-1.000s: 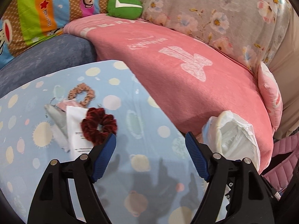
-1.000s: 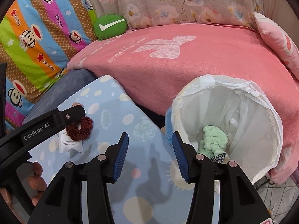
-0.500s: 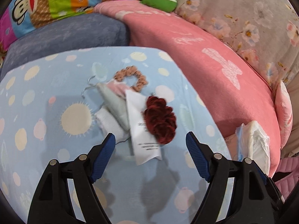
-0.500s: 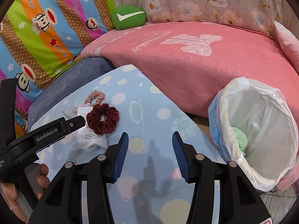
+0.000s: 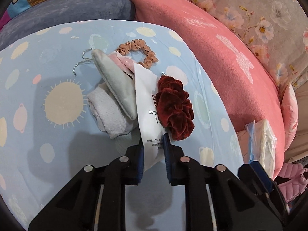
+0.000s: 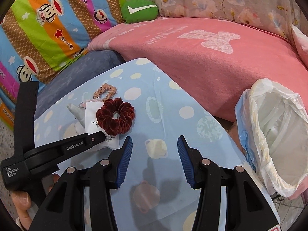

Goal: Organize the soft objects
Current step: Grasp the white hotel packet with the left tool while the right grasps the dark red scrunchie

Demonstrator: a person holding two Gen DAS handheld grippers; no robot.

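My left gripper [image 5: 154, 148] is shut on the near end of a white printed packet [image 5: 147, 96]. A dark red velvet scrunchie [image 5: 175, 109] lies partly on that packet, right beside the right finger. Left of the packet lie a grey soft pouch [image 5: 117, 84] and a rolled white cloth [image 5: 109, 115], with a pink cloth [image 5: 123, 61] and a beige dotted scrunchie [image 5: 138, 52] behind. In the right wrist view the red scrunchie [image 6: 115, 118] sits ahead and to the left, and my right gripper [image 6: 155, 154] hangs open and empty over the tablecloth.
The pile rests on a light-blue dotted tablecloth [image 6: 169, 115]. A bin lined with a white bag [image 6: 273, 134] stands off the table's right edge. Behind lie a pink blanket [image 6: 211, 57], a grey-blue cushion [image 5: 67, 9] and a green pillow [image 6: 139, 9]. A hand [image 6: 21, 202] holds the left gripper.
The left gripper swung left from the bin side to the pile, came down and shut on the white packet. The right gripper turned left, so the bin slid to the right edge.
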